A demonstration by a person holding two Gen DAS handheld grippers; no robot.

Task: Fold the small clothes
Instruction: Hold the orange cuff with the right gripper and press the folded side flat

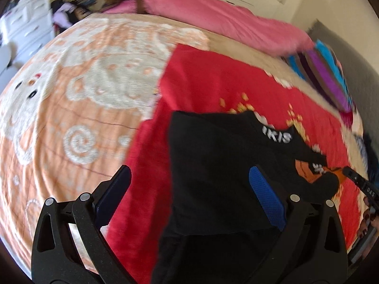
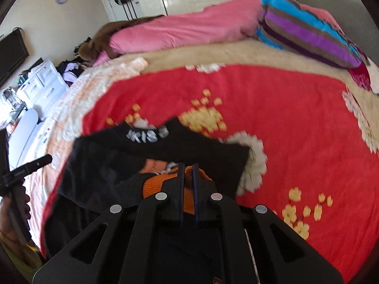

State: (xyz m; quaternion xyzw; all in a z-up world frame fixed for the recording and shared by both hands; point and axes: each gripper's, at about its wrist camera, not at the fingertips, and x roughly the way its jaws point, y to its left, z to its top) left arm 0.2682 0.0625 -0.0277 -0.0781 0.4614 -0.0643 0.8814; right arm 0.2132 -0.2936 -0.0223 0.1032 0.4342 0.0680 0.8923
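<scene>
We are finding the left gripper's (image 1: 189,189) jaws gaping wide, holding nothing, above the black shirt (image 1: 225,165). The right gripper's (image 2: 188,177) jaws are pinching shut on that shirt, which is lying on the red blanket (image 2: 284,130).

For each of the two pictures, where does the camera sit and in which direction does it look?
Left wrist view: sits on the left gripper, looks down across the bed at the black shirt on the red blanket; its jaws stand open; the other gripper and fingers show at the right edge.
Right wrist view: sits on the right gripper, looks down at the same shirt; its jaws are shut on orange-printed cloth; the left gripper and a hand show at the left.
Shared: shirt, red blanket, pink duvet, striped pillow.
</scene>
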